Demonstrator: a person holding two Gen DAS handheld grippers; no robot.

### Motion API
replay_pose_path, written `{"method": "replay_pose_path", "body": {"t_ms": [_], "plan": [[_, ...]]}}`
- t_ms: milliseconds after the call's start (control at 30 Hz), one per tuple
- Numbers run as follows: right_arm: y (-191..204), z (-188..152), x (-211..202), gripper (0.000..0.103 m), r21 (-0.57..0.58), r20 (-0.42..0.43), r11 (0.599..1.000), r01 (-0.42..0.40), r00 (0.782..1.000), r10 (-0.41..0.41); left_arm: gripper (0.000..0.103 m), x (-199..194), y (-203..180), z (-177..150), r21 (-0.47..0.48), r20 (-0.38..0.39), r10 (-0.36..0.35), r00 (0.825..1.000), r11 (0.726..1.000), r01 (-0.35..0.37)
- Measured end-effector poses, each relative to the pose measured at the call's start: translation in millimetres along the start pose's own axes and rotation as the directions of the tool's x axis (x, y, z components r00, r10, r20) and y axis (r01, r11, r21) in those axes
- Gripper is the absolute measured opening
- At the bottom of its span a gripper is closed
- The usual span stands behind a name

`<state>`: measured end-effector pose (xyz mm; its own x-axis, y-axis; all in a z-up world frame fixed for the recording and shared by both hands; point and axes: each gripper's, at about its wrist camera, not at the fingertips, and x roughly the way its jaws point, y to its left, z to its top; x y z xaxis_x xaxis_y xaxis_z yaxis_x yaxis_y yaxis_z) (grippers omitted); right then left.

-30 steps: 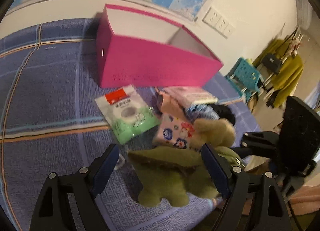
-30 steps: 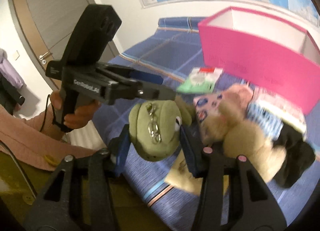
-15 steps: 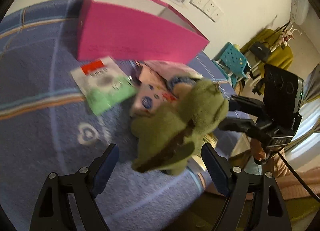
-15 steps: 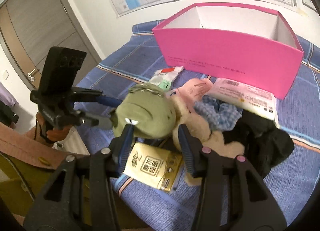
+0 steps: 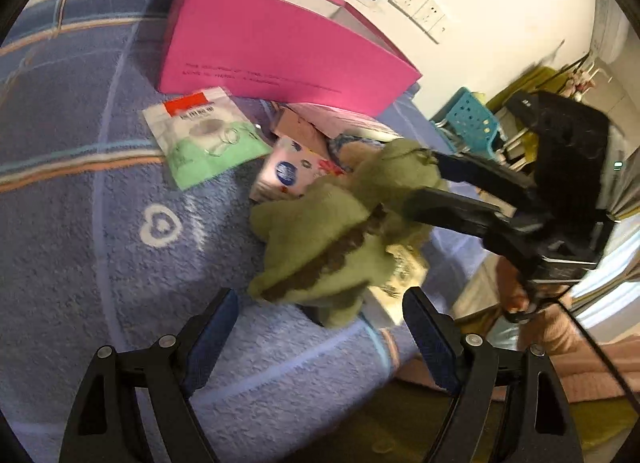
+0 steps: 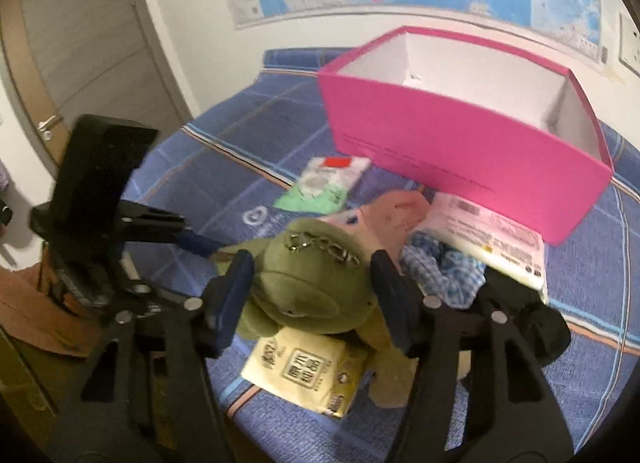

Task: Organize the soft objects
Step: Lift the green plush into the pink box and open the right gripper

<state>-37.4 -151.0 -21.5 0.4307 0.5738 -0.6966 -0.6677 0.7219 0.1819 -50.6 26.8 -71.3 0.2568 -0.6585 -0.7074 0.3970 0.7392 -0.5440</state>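
The right gripper (image 6: 312, 295) clamps the head of a green plush turtle (image 6: 308, 287), lifted near the bed's near edge. The left gripper (image 5: 320, 327) gapes wide, holding nothing. The far, open-topped pink cardboard box (image 6: 460, 143) looks empty, though its floor is partly hidden; the pile remains unsorted beside it.

The yellow packet (image 6: 306, 373) carried large Chinese characters, seemingly "品" among them; print on the pink box (image 6: 460, 151) and the white label (image 6: 492, 237) was too blurred to read.
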Motion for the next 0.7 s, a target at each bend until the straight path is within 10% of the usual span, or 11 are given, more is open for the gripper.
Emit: {"method": "replay_pose_path", "body": {"t_ms": [333, 700], "plan": [[-6, 1, -15, 0.058, 0.097, 0.075, 0.995, -0.023, 0.997, 0.015, 0.078, -37, -25, 28, 0.056, 0.109, -0.002, 0.994, 0.998, -0.004], [-29, 74, -46, 0.058, 0.105, 0.255, 0.994, 0.009, 0.966, -0.036, 0.079, -71, -55, 134, 0.146, 0.295, 0.133, 0.946, 0.973, -0.182]]}}
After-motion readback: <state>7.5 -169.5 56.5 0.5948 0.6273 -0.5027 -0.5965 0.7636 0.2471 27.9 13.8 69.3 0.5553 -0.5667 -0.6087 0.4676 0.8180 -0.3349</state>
